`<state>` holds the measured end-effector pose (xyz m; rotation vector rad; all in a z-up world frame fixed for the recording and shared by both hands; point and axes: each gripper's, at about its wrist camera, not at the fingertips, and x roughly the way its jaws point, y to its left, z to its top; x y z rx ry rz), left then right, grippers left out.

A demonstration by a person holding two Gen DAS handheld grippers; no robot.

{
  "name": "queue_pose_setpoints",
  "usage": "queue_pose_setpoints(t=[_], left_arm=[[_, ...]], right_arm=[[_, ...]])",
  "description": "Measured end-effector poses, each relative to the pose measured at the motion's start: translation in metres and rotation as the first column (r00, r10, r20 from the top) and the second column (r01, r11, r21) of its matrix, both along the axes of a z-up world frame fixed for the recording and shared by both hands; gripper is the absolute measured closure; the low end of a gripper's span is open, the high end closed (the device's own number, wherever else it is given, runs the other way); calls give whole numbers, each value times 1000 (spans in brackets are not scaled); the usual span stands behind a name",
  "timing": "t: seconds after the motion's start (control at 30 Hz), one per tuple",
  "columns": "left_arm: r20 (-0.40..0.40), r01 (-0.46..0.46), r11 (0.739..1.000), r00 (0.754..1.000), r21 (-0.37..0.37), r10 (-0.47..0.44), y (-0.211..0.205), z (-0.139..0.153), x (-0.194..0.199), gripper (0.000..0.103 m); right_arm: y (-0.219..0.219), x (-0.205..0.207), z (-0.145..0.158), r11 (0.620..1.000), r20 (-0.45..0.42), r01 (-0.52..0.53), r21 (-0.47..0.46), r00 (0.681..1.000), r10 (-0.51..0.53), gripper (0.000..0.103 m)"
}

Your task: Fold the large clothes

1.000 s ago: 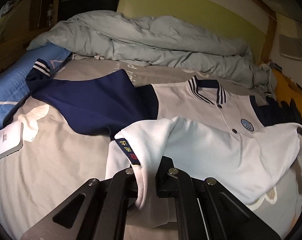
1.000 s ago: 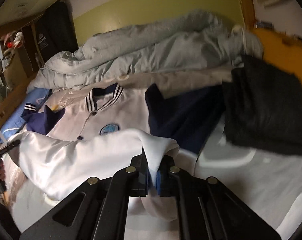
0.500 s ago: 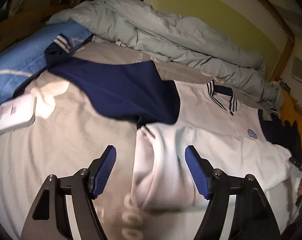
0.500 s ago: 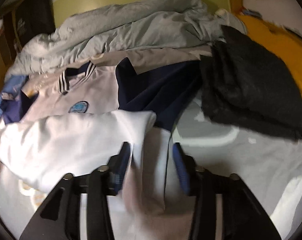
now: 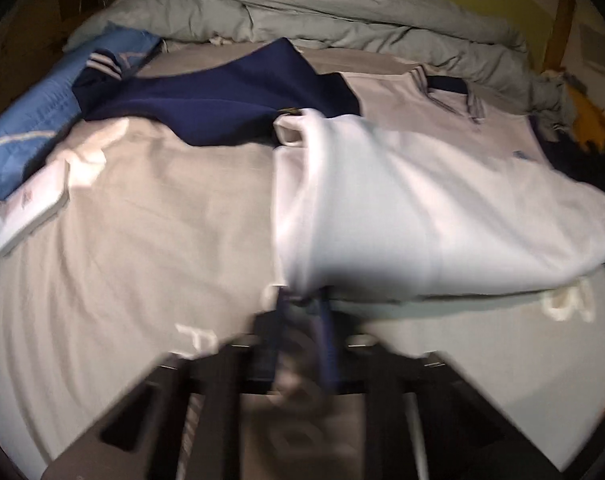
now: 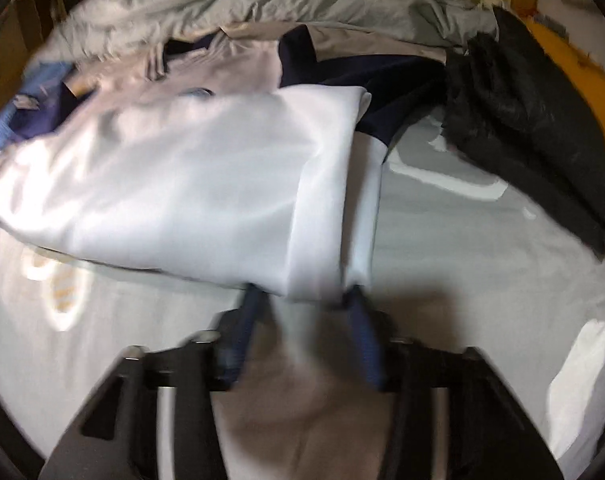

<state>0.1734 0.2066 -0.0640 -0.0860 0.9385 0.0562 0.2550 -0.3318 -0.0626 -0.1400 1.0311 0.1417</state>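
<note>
White-bodied jacket (image 5: 402, 208), hem folded up, navy sleeves (image 5: 222, 96) outspread

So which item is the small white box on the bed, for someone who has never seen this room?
Start from the grey bed sheet in the left wrist view and go to its left edge, beside the blue pillow. The white box lies flat there, well apart from the white jacket. It is the only hard, flat-sided thing among soft cloth.
</note>
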Motion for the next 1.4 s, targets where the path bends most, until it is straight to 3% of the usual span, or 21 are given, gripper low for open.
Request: queue_pose_setpoints(t=[0.03, 0.2, 0.27, 0.3, 0.33, 0.37, 0.4, 0.47, 0.63, 0.73, 0.87, 0.97, 1.03, 1.13, 1.23, 1.4], left_arm=[[30, -1, 1000, 1000, 7, 1, 1, 0, 0, 98], [149, -88, 996, 985, -23, 91, 19, 31, -20, 99], [154, -100, 995, 983, -29, 104, 24, 39, -25, 99], [148, -108, 994, 983, -11, 108, 24, 38, -24, 103], [141, -164, 983, 978, 76, 152, 24, 35, -23, 103], [132, -183, 977, 977, 111, 168, 25, 32, -21, 103], [96, -181, 978, 981, 105, 171, 30, 25, -19, 103], [69, -158, 987, 985, 37, 155, 35, 20, -20, 103], [212, -58, 997, 976, 54, 46, 10, 48, -34, 103], [272, -6, 1000, 962, 9, 3, -3, 64, -36, 103], [330, -8, 999, 944, 34, -4, -20, 80, -29, 103], [325, 9, 999, 945, 41, -22, -30, 82, -19, 103], [307, 22, 999, 951, 42, -34, -38, 78, -8, 103], [278, 30, 998, 960, 48, -43, -47, 67, 2, 103], [234, -10, 997, 972, 75, -8, -48, 52, 12, 103], [125, -43, 997, 992, 62, 35, -38, 19, 28, 103]], right_arm=[[0, 1, 1, 1000, 21, 6, -26, 1000, -6, 94], [-23, -20, 45, 996, 195, 84, 32, 977, -88, 99], [-34, -25, 57, 991, 207, 95, 90, 972, -112, 100], [-34, -24, 55, 992, 205, 113, 57, 971, -122, 101], [-31, -22, 48, 991, 196, 133, 8, 972, -132, 102], [-31, -18, 38, 991, 155, 135, -1, 979, -133, 101], [-32, -13, 27, 990, 102, 137, 9, 985, -138, 101], [-31, -9, 18, 990, 76, 140, 0, 987, -139, 101], [-38, -10, 34, 984, 115, 174, 30, 978, -176, 95], [-43, -13, 46, 976, 149, 204, 76, 966, -213, 91], [-42, -19, 61, 977, 224, 184, 109, 953, -204, 91], [-41, -20, 71, 978, 270, 155, 142, 944, -189, 88], [-37, -15, 72, 978, 281, 124, 168, 945, -168, 78], [-28, -3, 65, 973, 262, 70, 221, 957, -128, 77], [-18, 10, 47, 971, 184, 54, 233, 978, -98, 77], [-20, 28, 4, 975, 11, 146, 167, 989, -149, 78]])
